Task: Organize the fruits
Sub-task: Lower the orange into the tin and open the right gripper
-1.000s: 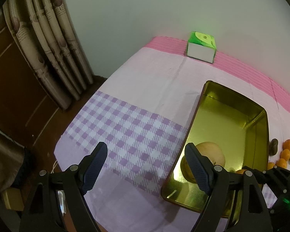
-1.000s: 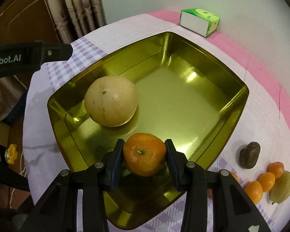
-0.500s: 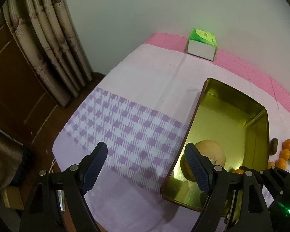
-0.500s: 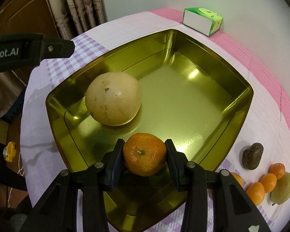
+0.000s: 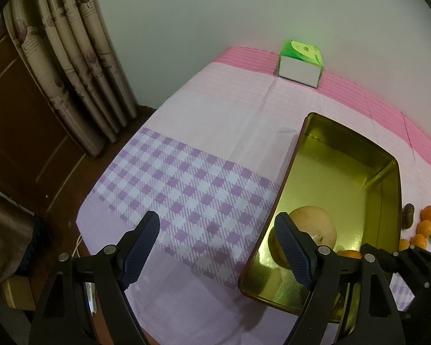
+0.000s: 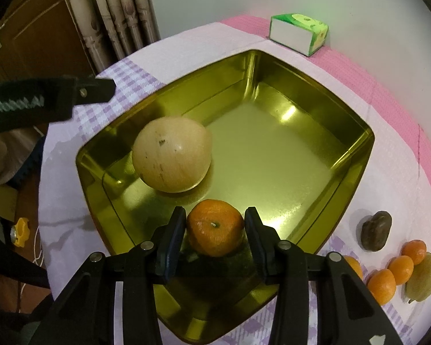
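My right gripper [image 6: 215,231] is shut on an orange mandarin [image 6: 214,227] and holds it low inside the gold metal tray [image 6: 356,161], near its front corner. A large pale round fruit [image 6: 171,154] lies in the tray just beyond the mandarin; it also shows in the left wrist view [image 5: 316,224]. My left gripper [image 5: 217,247] is open and empty, above the checked cloth at the tray's [image 5: 284,189] left side. Several mandarins [image 6: 399,270], a brown fruit [image 6: 375,231] and a yellow-green fruit [image 6: 423,277] lie on the cloth right of the tray.
A green and white tissue box [image 6: 298,33] stands at the far side of the table by the wall. Curtains [image 5: 69,57] and a wooden door are to the left. The table's left edge drops to the floor [image 5: 57,195].
The right gripper has moved slightly deeper into the tray with the mandarin still held. The left gripper has drifted back a little and stays open.
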Demonstrator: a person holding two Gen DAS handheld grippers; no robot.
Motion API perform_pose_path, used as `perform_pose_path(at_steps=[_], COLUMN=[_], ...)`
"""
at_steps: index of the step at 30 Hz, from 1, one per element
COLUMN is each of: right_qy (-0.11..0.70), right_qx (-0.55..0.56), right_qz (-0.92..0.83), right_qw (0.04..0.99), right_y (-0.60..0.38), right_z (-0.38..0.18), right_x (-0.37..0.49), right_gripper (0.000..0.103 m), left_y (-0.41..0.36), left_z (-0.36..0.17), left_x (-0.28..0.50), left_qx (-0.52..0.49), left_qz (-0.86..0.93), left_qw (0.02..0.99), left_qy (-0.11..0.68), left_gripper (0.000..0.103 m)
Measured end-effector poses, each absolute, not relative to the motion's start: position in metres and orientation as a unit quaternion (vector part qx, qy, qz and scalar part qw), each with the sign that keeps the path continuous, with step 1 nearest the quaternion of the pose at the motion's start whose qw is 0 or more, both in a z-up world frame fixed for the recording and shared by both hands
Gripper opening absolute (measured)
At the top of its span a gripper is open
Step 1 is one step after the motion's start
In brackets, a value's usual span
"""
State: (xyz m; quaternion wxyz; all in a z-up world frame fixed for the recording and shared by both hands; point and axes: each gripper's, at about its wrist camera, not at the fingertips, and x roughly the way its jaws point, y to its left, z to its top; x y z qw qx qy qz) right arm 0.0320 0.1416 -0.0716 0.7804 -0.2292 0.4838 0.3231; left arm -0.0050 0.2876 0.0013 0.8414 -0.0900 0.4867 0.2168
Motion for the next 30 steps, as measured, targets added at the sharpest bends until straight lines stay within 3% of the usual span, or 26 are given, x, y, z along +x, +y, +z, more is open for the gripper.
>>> perform_pose_path(at_steps=[17,30], right_qy=[0.453,0.455], right_qx=[-0.162,-0.106], right_qz=[0.306,0.201], right_qw=[0.822,0.861], right_y=[0.101,-0.019], right_z=[-0.027,-0.009], right_x=[0.036,0.047], right_gripper=[0.045,0.045], left_y=[0.274,0.26], left_z=[0.01,0.012], left_x=[-0.005,-0.003], left_qx=[-0.081,-0.061], left_qz=[0.188,0.162], left_qw=[0.858,0.866], left_qy=[0.472,0.47], left_gripper=[0.082,0.082])
